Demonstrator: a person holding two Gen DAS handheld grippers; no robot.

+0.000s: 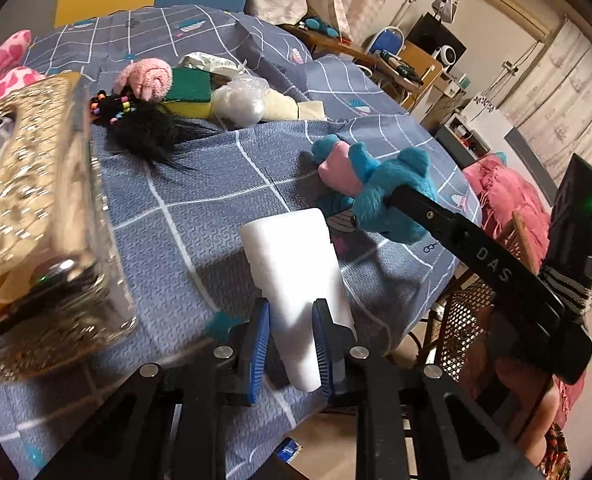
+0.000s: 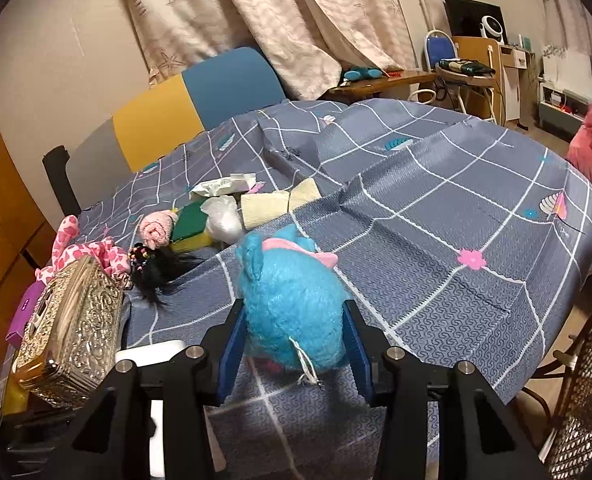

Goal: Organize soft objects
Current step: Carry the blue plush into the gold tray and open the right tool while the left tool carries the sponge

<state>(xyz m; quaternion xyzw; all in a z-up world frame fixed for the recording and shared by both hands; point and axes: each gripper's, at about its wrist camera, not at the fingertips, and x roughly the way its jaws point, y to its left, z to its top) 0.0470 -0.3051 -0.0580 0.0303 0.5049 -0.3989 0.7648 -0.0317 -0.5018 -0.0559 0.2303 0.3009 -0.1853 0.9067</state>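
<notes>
Covering the table: a grey-blue checked cloth (image 2: 436, 216) with small shell and flower prints, creased down its middle.
Tissue box: an ornate gold box (image 2: 72, 332) at the near left edge, with a pink heart-print cloth (image 2: 92, 254) just behind it.
Blue plush toy: pinched between the pads of the right tool (image 2: 294, 334) – it sits near the middle of the table, pink bow (image 2: 296, 249) on its far side.
White foam block: pinched by the left tool (image 1: 290, 344), blue pads pressed on its near end – the far end points out over the cloth (image 1: 272, 248).
Far pile: a green-and-yellow sponge (image 2: 190, 230), a rolled pink towel (image 2: 158, 230), a clear bag of white stuffing (image 2: 226, 220) and a cream cloth (image 2: 278, 202), touching one another.
Black hairpiece: with coloured beads (image 2: 158, 270), just near of the pink towel.
</notes>
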